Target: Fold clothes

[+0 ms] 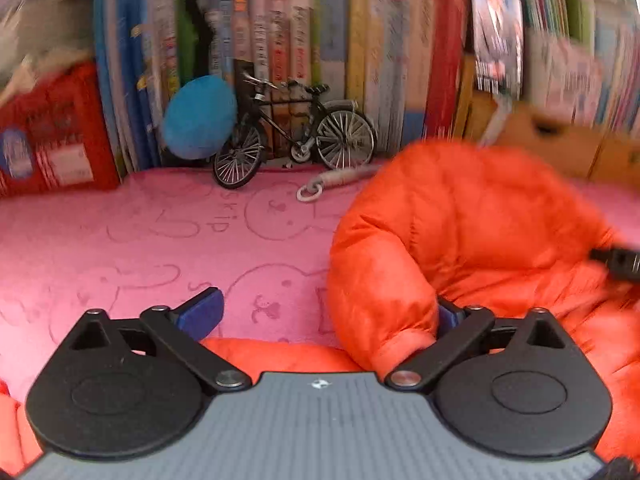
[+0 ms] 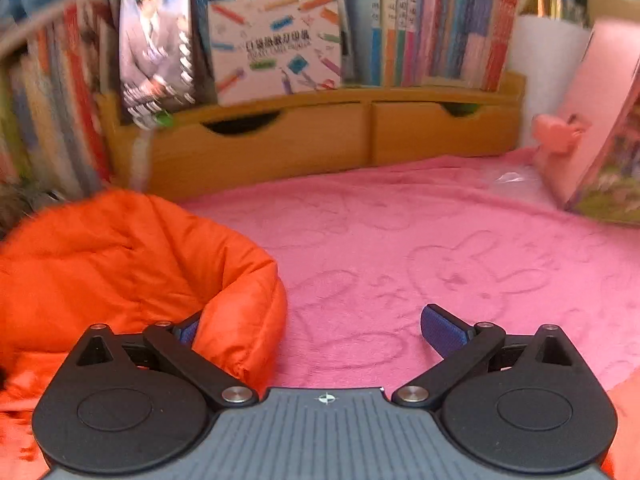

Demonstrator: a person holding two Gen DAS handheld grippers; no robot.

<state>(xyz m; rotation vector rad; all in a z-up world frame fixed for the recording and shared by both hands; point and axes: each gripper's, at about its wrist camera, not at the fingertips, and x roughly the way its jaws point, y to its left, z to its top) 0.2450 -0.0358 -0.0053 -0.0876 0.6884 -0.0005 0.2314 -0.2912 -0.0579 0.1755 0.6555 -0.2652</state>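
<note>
so there's this puffy orange jacket (image 1: 472,240) bunched up in a heap on the pink blanket (image 1: 160,240), the one with little bunny faces pressed into it. the surface under the blanket could be a counter or a bed, can't tell.

left claw (image 1: 328,312) is wide apart. its left blue pad sits out over bare blanket, and the right pad is mostly hidden behind a rolled sleeve of the jacket, which bulges into the gap between the fingers. more orange fabric lies right under the claw body too. nothing looks pinched.

right claw (image 2: 316,330) is spread wide as well. its left finger is tucked against the jacket's rounded edge and half buried by it, while the right pad (image 2: 442,330) hangs free over the blanket. so the jacket sits between the two claws, to the right of the left one and to the left of the right one.

at the back there's a wall of books (image 1: 304,32) standing upright, with a small model bicycle (image 1: 296,132) parked in front of them and a blue round cushiony thing (image 1: 198,118) just beside its front wheel. a white cord with a ring (image 1: 332,184) lies on the blanket near the bike. from the right wrist view you get a wooden shelf unit with two drawers (image 2: 320,140) under more books, and a pink toy (image 2: 556,136) off to the right. edges of both views are pretty blurred.
</note>
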